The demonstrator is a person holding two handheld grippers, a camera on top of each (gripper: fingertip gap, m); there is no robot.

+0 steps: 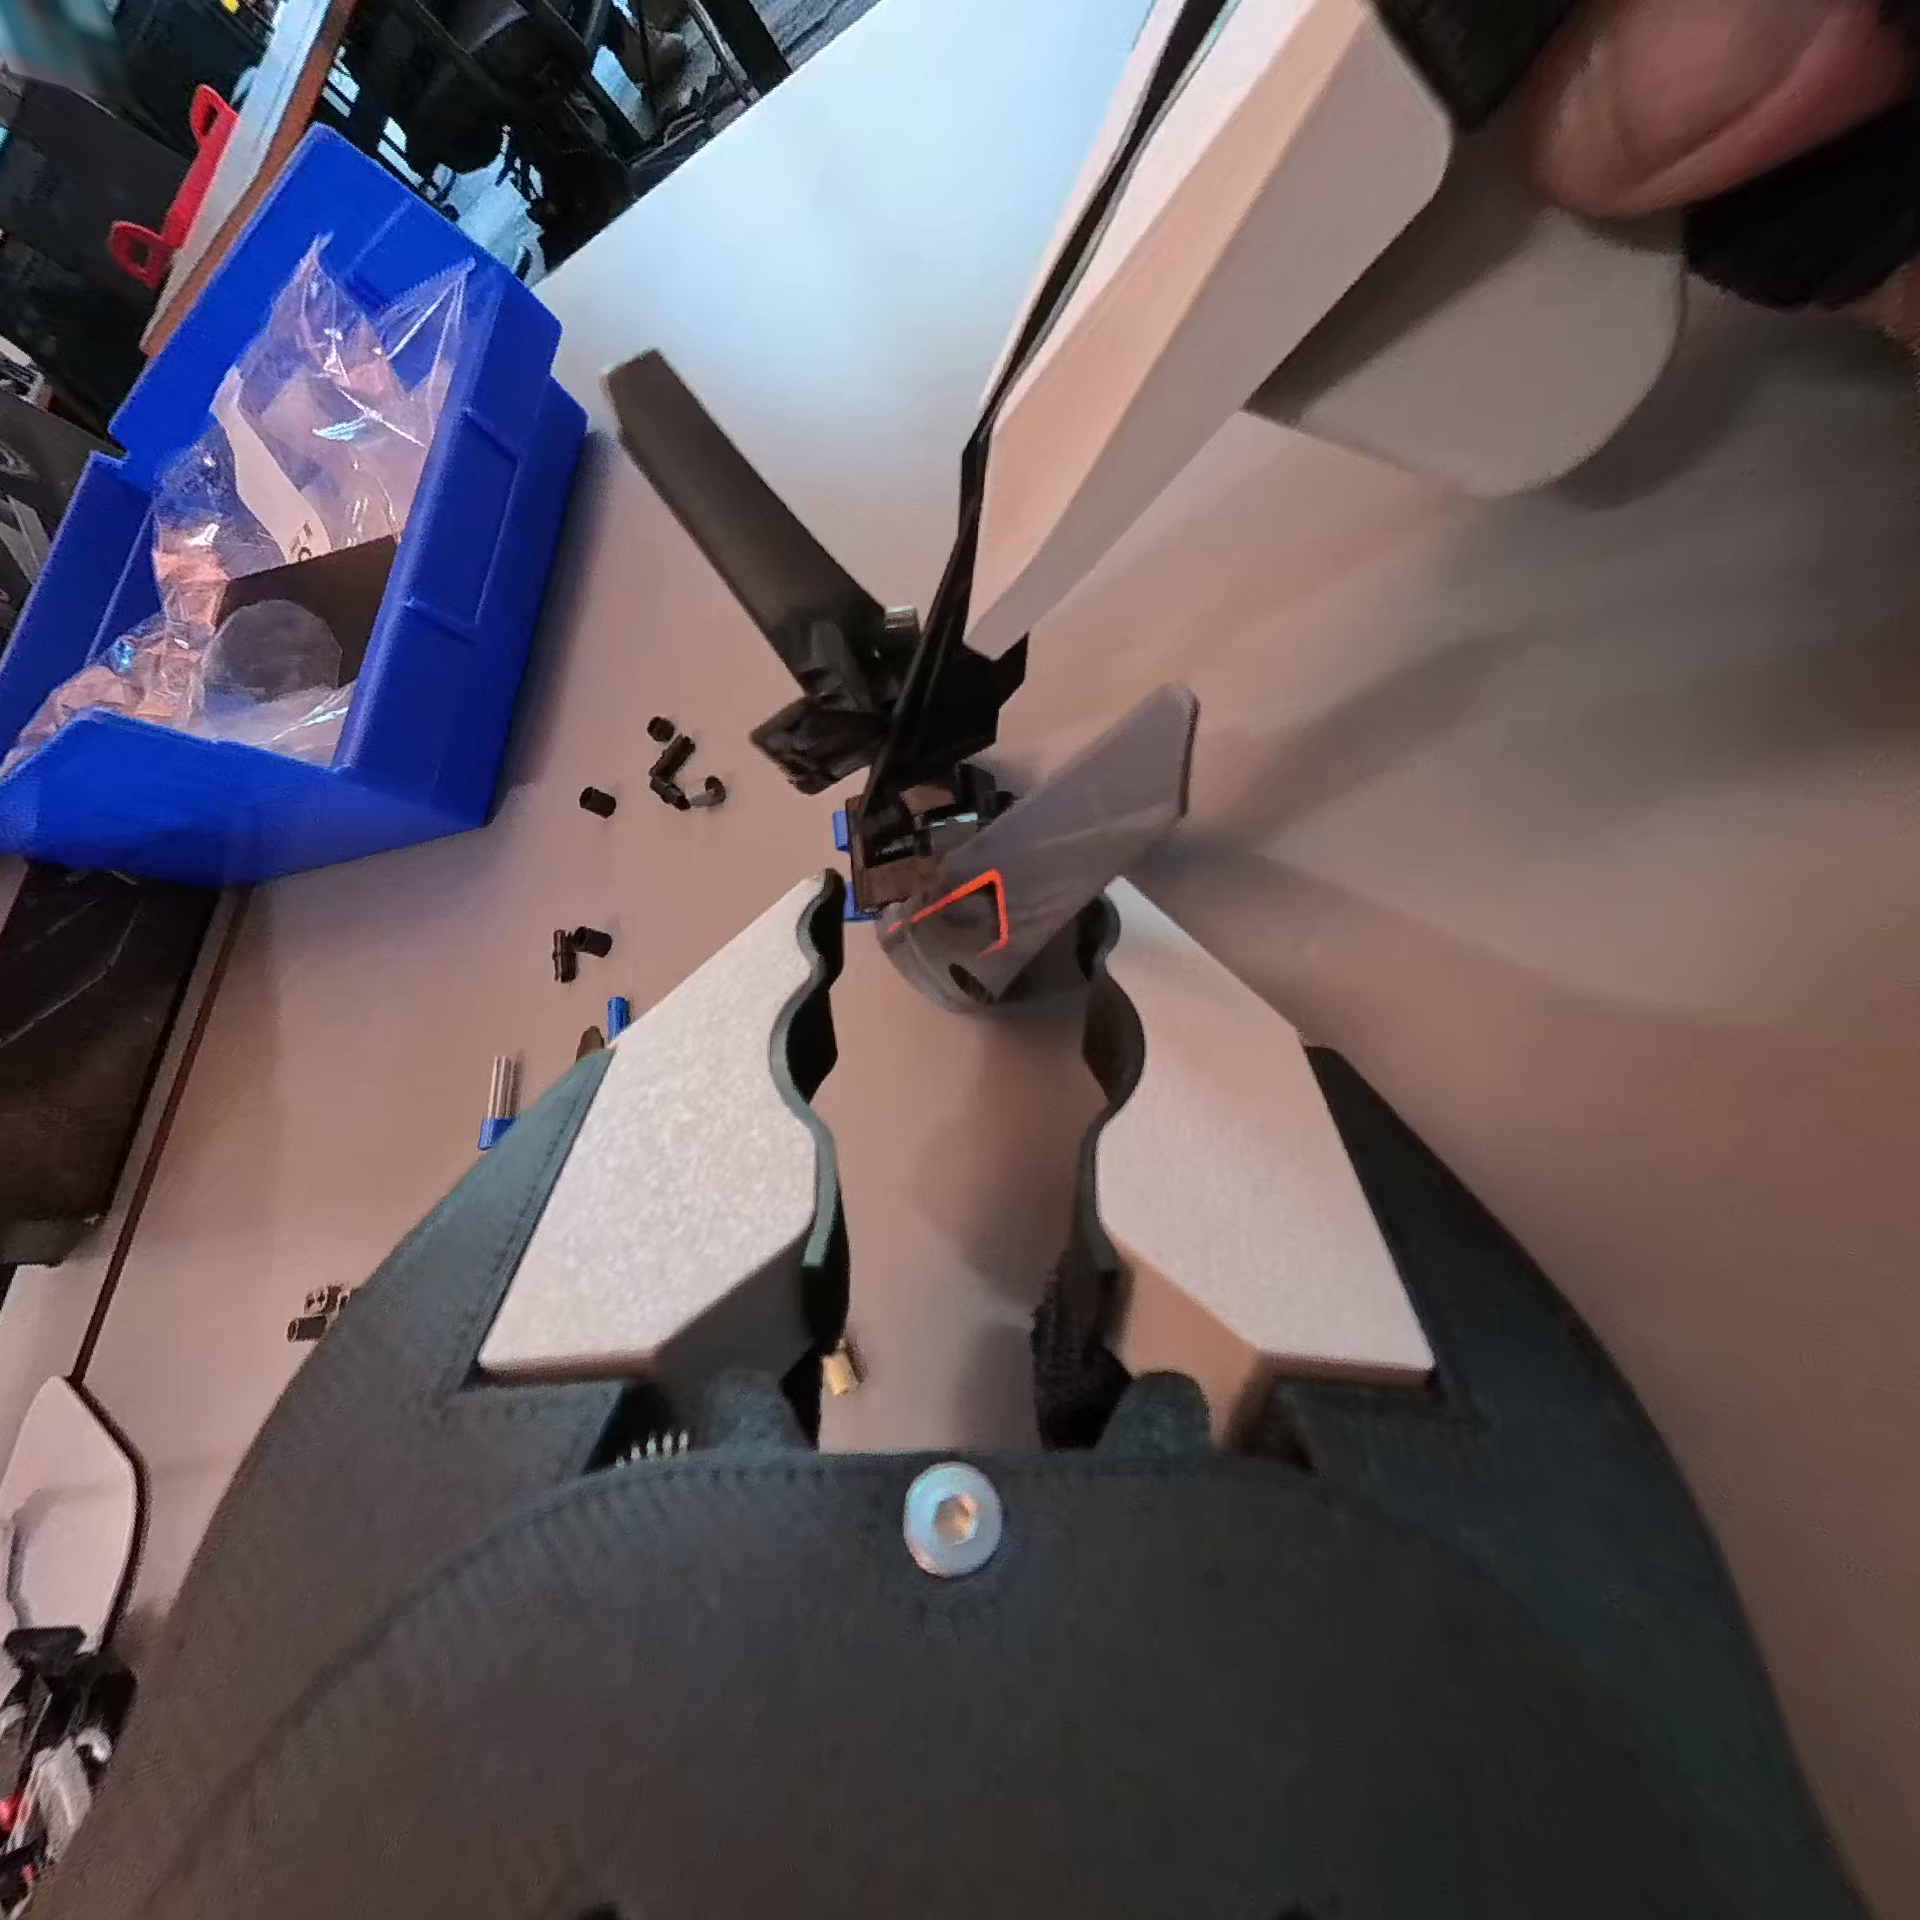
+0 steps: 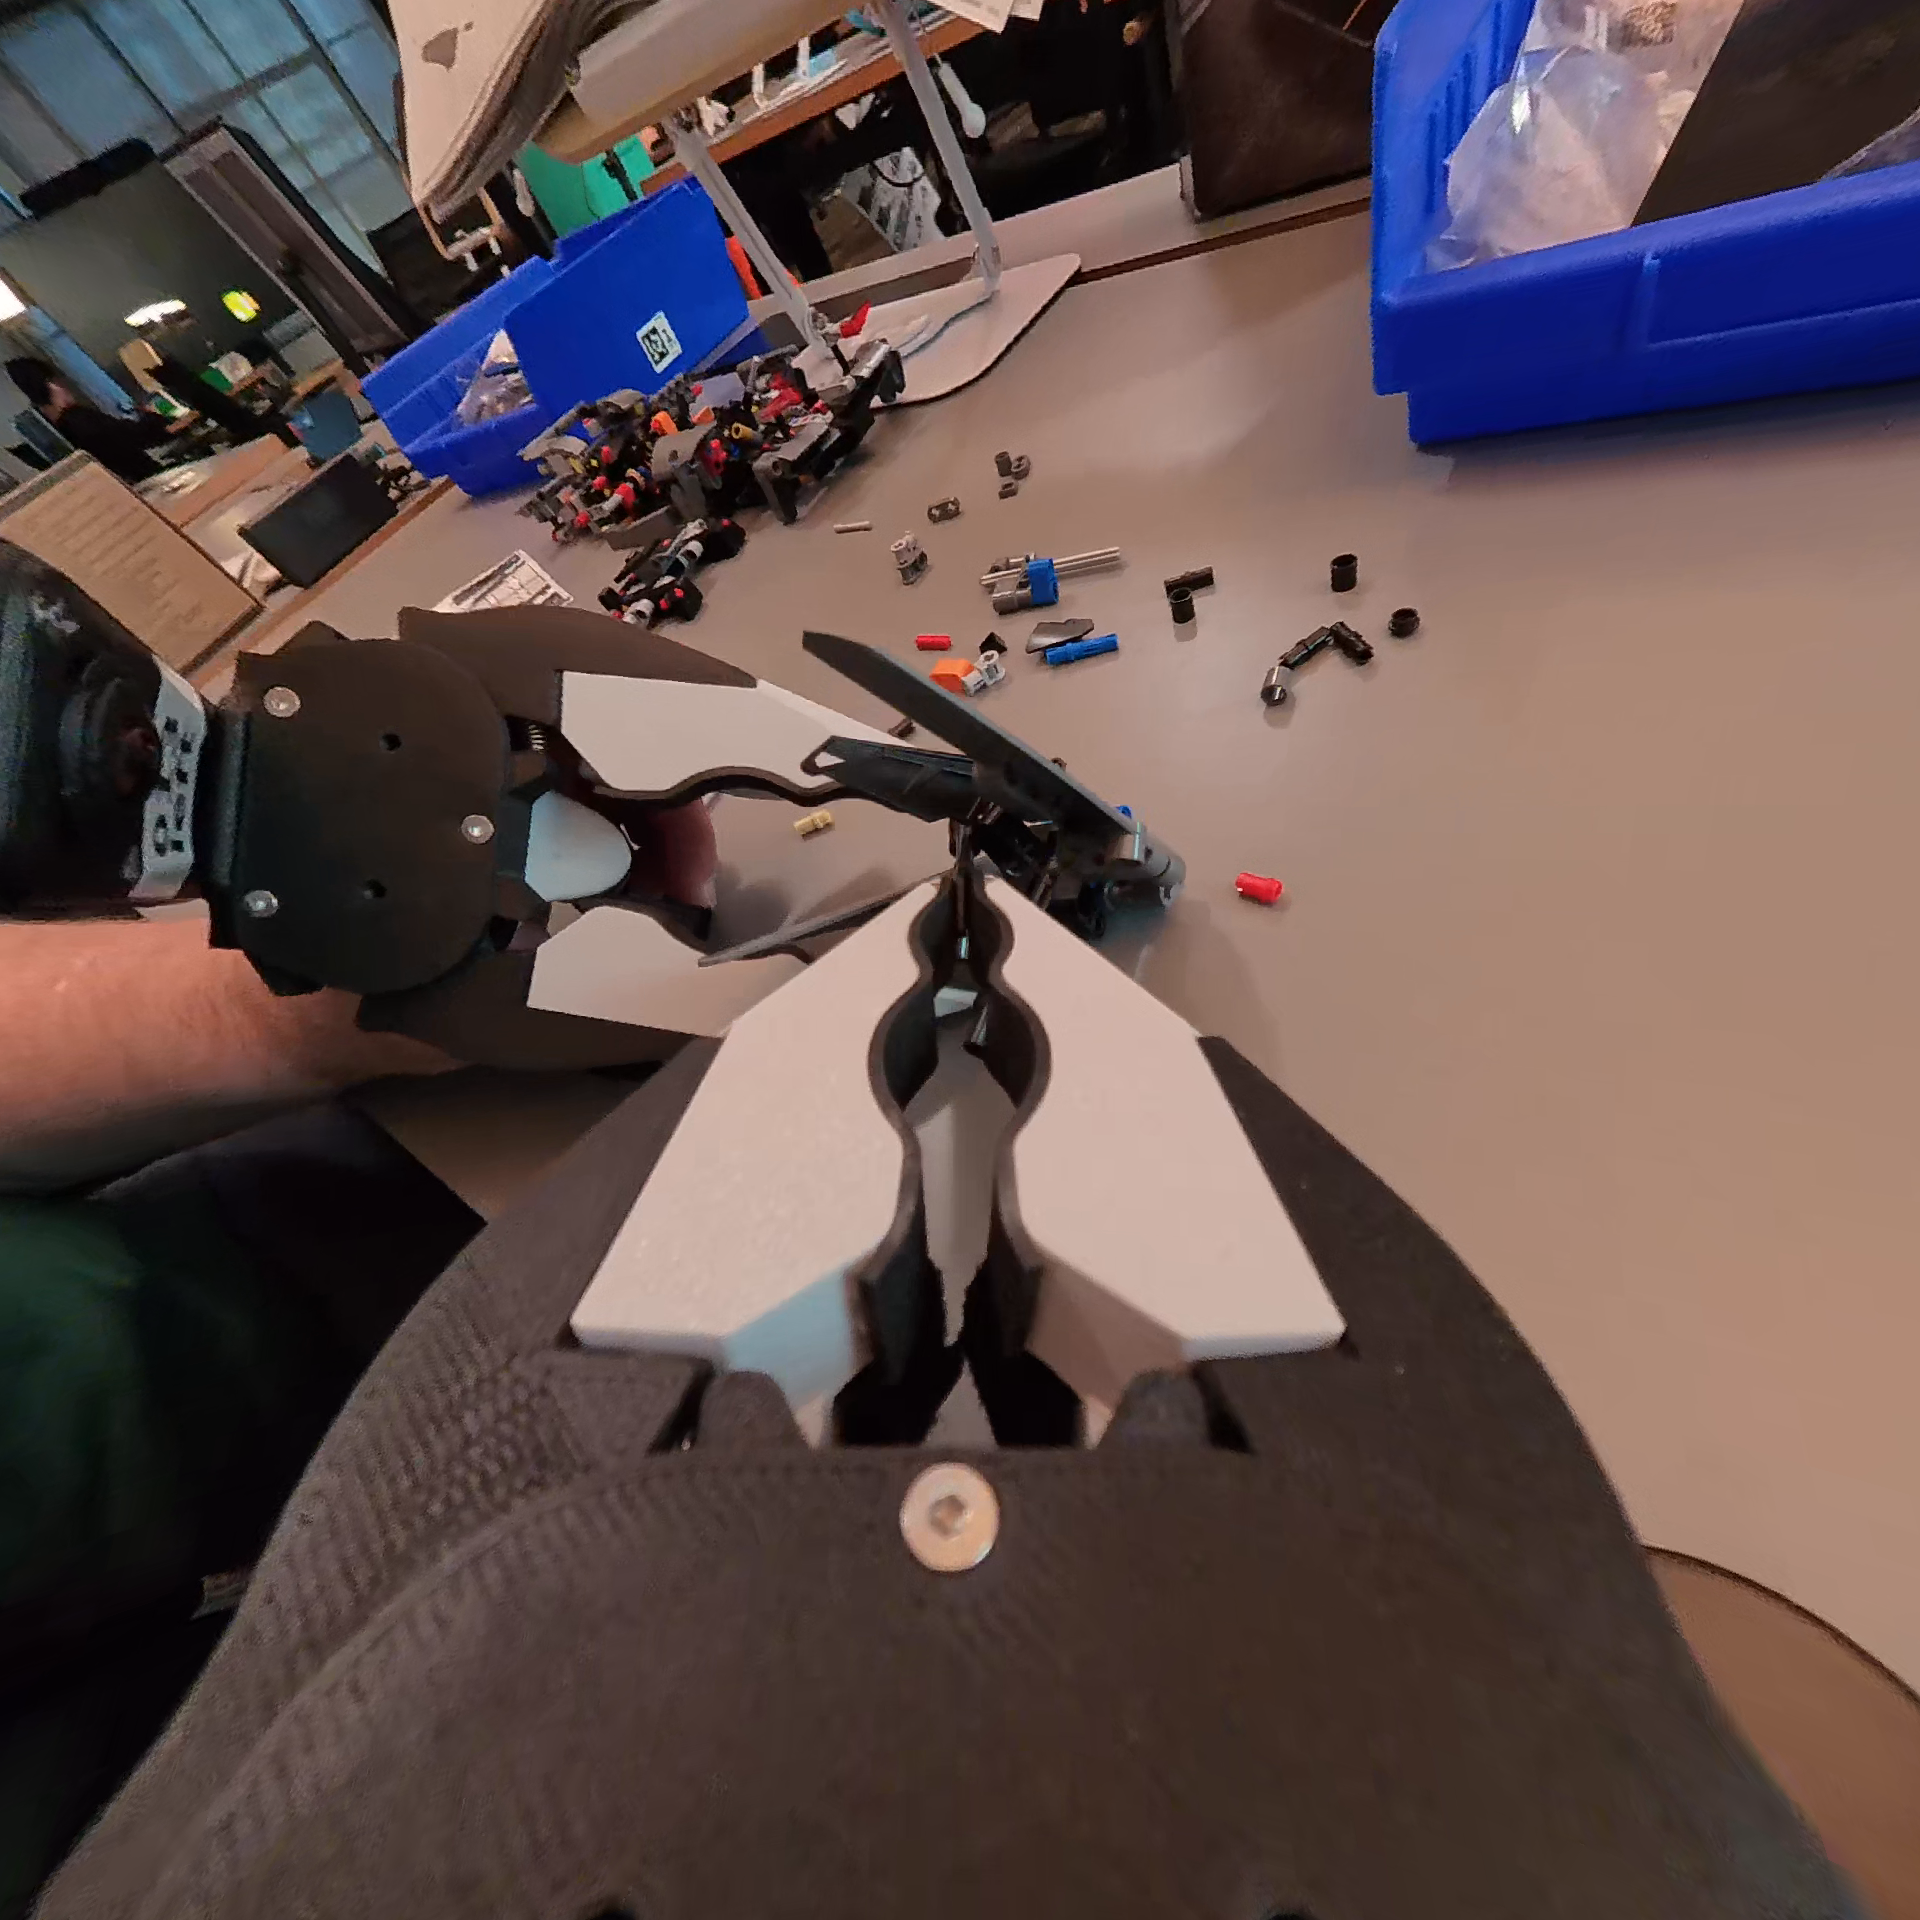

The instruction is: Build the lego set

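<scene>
Two grippers meet over the lego sub-assembly (image 2: 1049, 831) mid-worktop: the right gripper (image 2: 961, 940) is clenched on its thin black part, the left gripper (image 1: 961, 925) spread wide around its grey panel (image 1: 1049, 842). Next, seating the part likely needs steady bracing.

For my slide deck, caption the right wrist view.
Right tool pinches a thin black piece onto the winged lego assembly while the left tool steadies it.

Blue bin (image 1: 312, 582) holds clear plastic bags (image 1: 301, 416); grey table (image 2: 1455, 935). Black and grey model (image 1: 935, 831) has an orange stripe (image 1: 966, 894). Scattered pieces (image 2: 1081, 613) are black, blue, red.
</scene>
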